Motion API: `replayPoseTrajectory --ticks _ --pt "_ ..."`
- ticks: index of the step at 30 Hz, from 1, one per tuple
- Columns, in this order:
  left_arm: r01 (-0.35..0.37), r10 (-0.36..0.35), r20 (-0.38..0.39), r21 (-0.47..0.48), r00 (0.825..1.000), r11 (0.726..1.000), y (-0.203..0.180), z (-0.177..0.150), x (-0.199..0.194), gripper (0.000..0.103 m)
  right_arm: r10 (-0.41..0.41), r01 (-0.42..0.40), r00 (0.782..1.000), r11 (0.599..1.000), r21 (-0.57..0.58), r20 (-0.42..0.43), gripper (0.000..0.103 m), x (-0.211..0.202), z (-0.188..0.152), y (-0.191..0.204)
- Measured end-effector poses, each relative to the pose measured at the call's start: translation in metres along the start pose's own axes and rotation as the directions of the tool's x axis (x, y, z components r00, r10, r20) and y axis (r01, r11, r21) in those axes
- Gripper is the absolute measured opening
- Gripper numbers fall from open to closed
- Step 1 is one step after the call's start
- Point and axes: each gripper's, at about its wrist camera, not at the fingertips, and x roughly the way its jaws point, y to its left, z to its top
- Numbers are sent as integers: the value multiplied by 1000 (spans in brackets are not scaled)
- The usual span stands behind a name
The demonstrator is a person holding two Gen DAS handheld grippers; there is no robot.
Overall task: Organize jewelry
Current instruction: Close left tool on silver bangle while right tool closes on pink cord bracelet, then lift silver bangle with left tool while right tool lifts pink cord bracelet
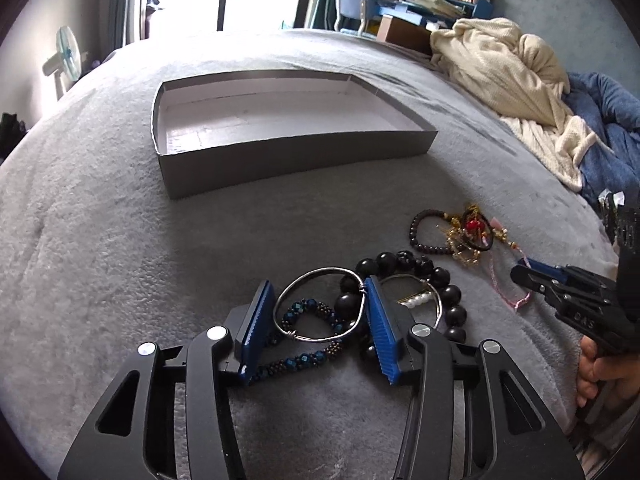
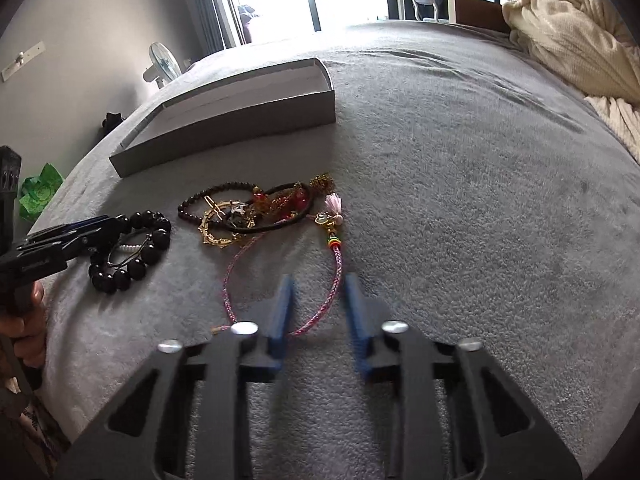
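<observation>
On the grey bed cover lies a heap of jewelry. My left gripper (image 1: pixel 318 280) has its blue pads against both sides of a silver wire bangle (image 1: pixel 320 270). That bangle lies over a blue beaded bracelet (image 1: pixel 312 308), beside a bracelet of big black beads (image 1: pixel 400 260). Further right are a thin dark-bead bracelet (image 1: pixel 416 236) and a gold chain tangle with red beads (image 2: pixel 280 204). My right gripper (image 2: pixel 318 280) stands low over a pink braided cord (image 2: pixel 338 268). Its blurred pads are apart, with the cord's loop passing between them. An empty grey box (image 1: pixel 280 160) sits beyond.
A cream blanket (image 1: pixel 512 80) and a blue duvet (image 1: pixel 608 140) are piled at the bed's right side. A fan (image 1: pixel 68 56) stands off the far left corner, and a desk with a chair (image 1: pixel 352 8) is behind. A hand (image 1: pixel 600 368) grips the right tool.
</observation>
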Motion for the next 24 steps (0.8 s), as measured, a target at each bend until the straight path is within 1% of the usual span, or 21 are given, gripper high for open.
replayPoseTrajectory --ticks 1,3,11,19,24 --pt "1 -1 4 -1 1000 1000 0 -1 -2 48 4 -4 1000 1000 4 5 5 -1 0 -1" --pt "6 -6 13 1 1000 1000 0 -2 -5 48 13 -13 1000 1000 11 21 3 -6 -2 -3" --pt "0 0 54 7 999 1000 -3 0 -18 48 -11 10 994 1000 12 105 2 -37 -4 -6" --pt "-17 15 83 25 996 1000 -7 11 -27 48 4 -2 981 1000 -7 194 2 -62 21 1" --pt "-26 23 104 34 994 999 -7 23 -31 48 20 -16 965 1000 -16 260 2 -82 39 7"
